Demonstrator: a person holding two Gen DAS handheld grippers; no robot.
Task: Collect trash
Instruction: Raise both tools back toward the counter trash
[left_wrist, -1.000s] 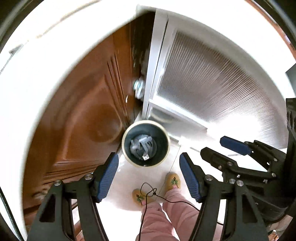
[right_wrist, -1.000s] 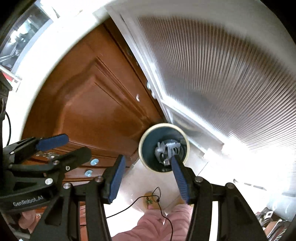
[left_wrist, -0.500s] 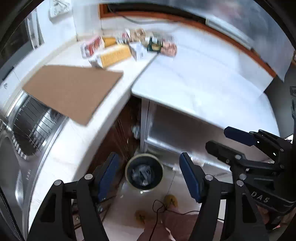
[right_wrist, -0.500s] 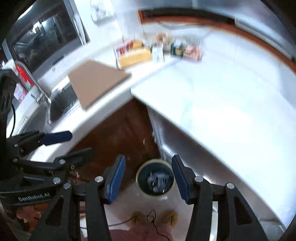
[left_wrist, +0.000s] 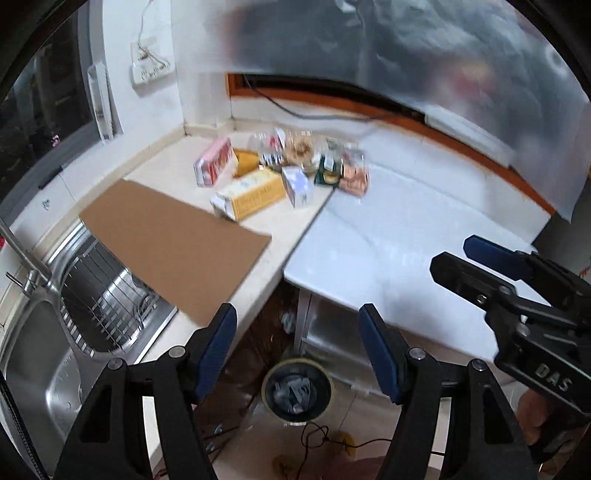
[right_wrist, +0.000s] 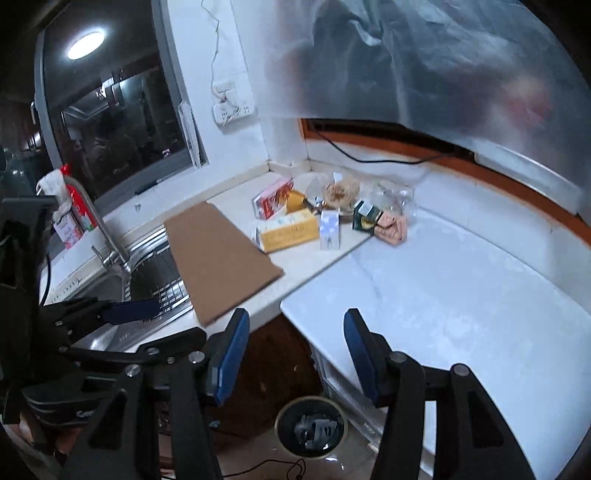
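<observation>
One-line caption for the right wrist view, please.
Open right tool hangs empty above round bin, facing packaged trash clustered in white counter corner.

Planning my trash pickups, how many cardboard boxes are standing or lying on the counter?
3 clearly: red-and-white box farthest back, yellow box beside the cardboard sheet, small white carton right of it. The clutter behind may hide more.

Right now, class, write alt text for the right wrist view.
An open, empty right gripper hangs over a kitchen corner: packets of trash clustered on the counter, cardboard sheet overlapping the sink, trash bin on the floor.
</observation>
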